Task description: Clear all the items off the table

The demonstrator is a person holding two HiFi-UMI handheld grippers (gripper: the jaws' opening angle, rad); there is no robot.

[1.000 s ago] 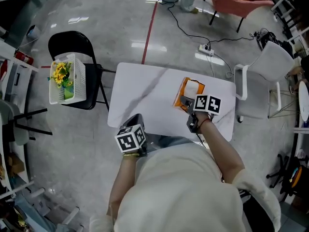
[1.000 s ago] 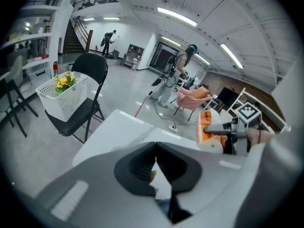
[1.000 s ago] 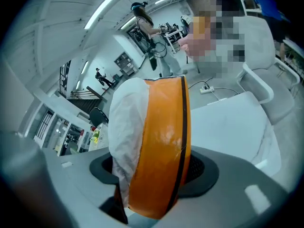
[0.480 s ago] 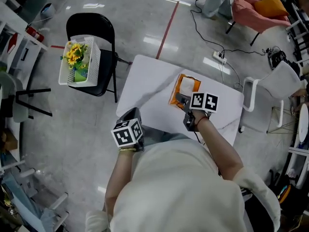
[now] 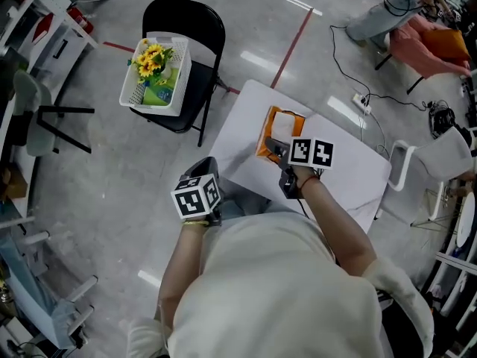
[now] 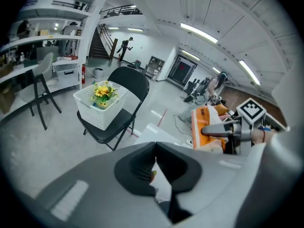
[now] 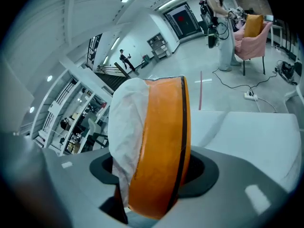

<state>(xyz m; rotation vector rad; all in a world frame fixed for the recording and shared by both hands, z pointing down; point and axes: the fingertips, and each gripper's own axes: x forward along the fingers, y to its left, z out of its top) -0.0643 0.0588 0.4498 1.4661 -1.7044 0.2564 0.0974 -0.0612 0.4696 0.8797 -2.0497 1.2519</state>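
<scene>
Orange-and-white soft packet (image 7: 156, 146) stands on edge between the jaws of the right gripper (image 5: 277, 150), which are about half open and pressed against its two faces. In the head view it sits over the far left part of the white marble-patterned table (image 5: 343, 177), close to the far edge.

Only the right gripper view shows the grip itself: the orange face with a dark seam is turned to the right and the crumpled white face to the left. The head view shows only the packet's flat top. The left gripper view gives the packet (image 6: 204, 127) from the side, with a grey jaw lying across it.

The left gripper (image 5: 207, 170) is off the table's near left corner. Its own view shows the jaws fully closed with nothing gripped.

Beyond the table's left edge stands a black folding chair (image 5: 195, 28). On the chair is a white slatted plastic basket (image 5: 145, 95) with yellow flowers (image 5: 151, 56) inside.

No view settles whether the packet's lower edge touches the tabletop. The near edge of the table is hidden under the person's body, and the other contents of the basket are too small to name.
</scene>
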